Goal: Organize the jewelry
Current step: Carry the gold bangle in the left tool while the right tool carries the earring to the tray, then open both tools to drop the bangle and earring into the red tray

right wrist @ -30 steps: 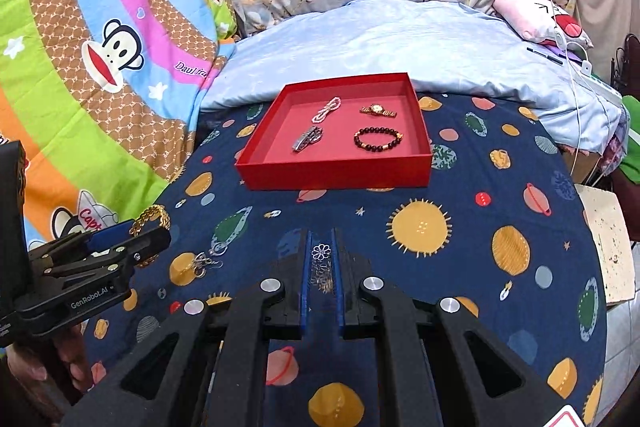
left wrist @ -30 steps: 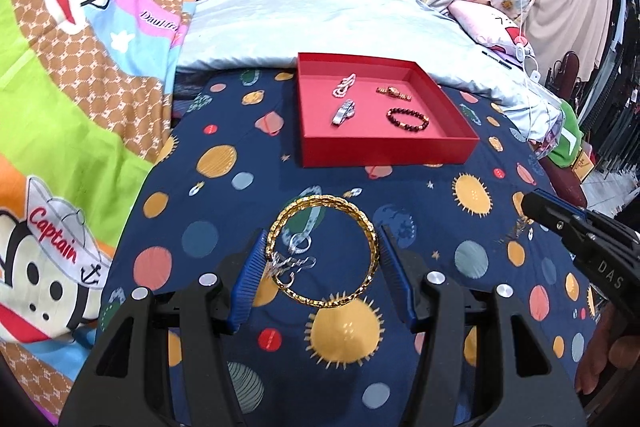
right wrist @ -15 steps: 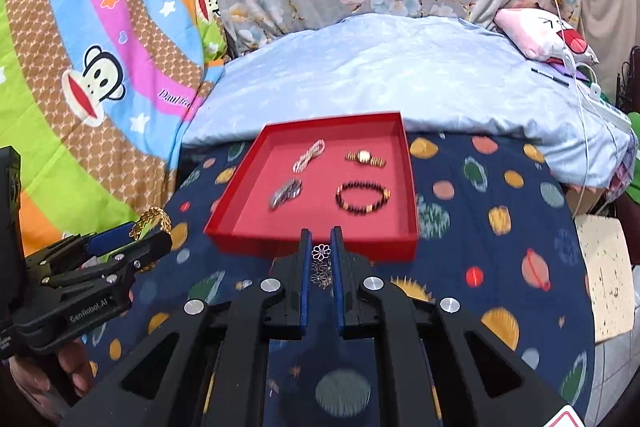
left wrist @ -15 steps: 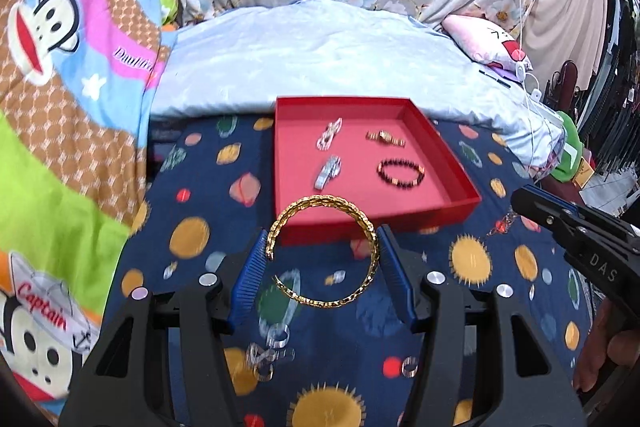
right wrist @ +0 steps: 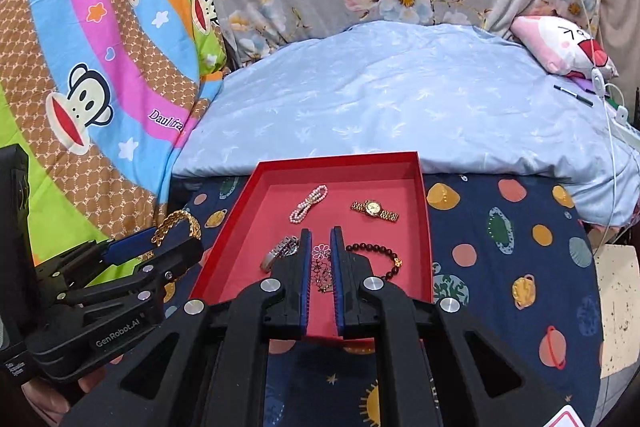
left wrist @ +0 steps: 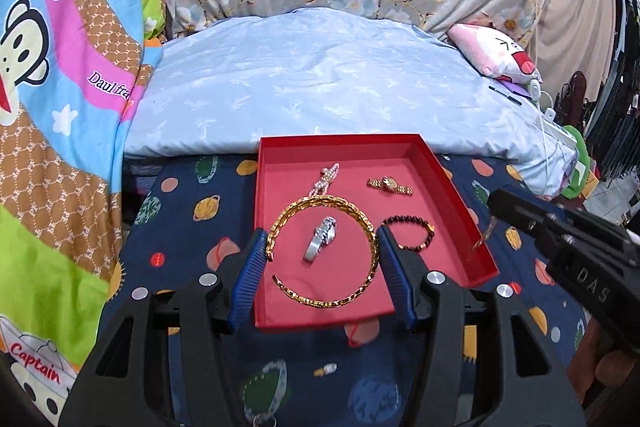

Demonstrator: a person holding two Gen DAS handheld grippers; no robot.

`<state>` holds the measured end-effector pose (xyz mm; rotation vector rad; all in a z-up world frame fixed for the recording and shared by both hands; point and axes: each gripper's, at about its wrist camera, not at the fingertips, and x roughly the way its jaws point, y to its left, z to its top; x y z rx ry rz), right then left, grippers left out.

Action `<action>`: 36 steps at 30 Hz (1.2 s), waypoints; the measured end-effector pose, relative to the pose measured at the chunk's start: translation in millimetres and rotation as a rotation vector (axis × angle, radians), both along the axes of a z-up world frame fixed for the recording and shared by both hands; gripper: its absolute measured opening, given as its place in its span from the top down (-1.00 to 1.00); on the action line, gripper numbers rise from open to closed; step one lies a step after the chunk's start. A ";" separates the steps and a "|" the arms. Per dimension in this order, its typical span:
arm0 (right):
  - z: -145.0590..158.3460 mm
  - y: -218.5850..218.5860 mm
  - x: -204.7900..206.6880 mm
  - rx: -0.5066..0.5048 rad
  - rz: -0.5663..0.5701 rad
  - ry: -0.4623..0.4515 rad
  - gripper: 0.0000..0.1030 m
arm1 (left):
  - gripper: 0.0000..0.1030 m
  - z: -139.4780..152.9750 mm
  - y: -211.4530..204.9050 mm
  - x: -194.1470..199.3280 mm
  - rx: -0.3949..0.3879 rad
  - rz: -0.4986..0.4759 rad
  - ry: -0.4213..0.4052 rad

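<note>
Now both pieces hang over the red tray

Right now I hold my left gripper [left wrist: 322,261] half open, its pads pressing either side of the gold chain bangle [left wrist: 324,251], spanning it so the hoop keeps its shape above the red tray [left wrist: 456,195]. My right gripper [right wrist: 320,267] is pinched nearly shut on a thin flower-link chain [right wrist: 321,263], also above the tray. Inside the tray lie a pearl bracelet [right wrist: 309,202], gold watch [right wrist: 374,210], silver watch [left wrist: 322,243] and dark bead bracelet [right wrist: 380,255]. I judge release comes next.

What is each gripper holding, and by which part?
The left gripper clamps the gold chain bangle across its width, by two opposite outer sides. The right gripper pinches a small flower-link chain near its upper end.
</note>
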<state>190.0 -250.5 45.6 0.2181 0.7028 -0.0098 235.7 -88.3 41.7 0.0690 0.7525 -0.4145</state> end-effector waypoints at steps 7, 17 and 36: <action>-33.9 -9.0 20.0 0.028 -0.008 0.066 0.83 | -0.04 -26.2 -13.5 21.9 0.020 -0.004 0.055; -54.5 -14.1 24.1 0.029 -0.028 0.091 0.74 | -0.17 -50.6 -17.7 35.3 0.052 0.027 0.096; -15.0 4.0 -85.0 -0.047 -0.076 0.029 0.26 | -0.51 -11.7 63.7 -31.5 0.005 0.117 0.051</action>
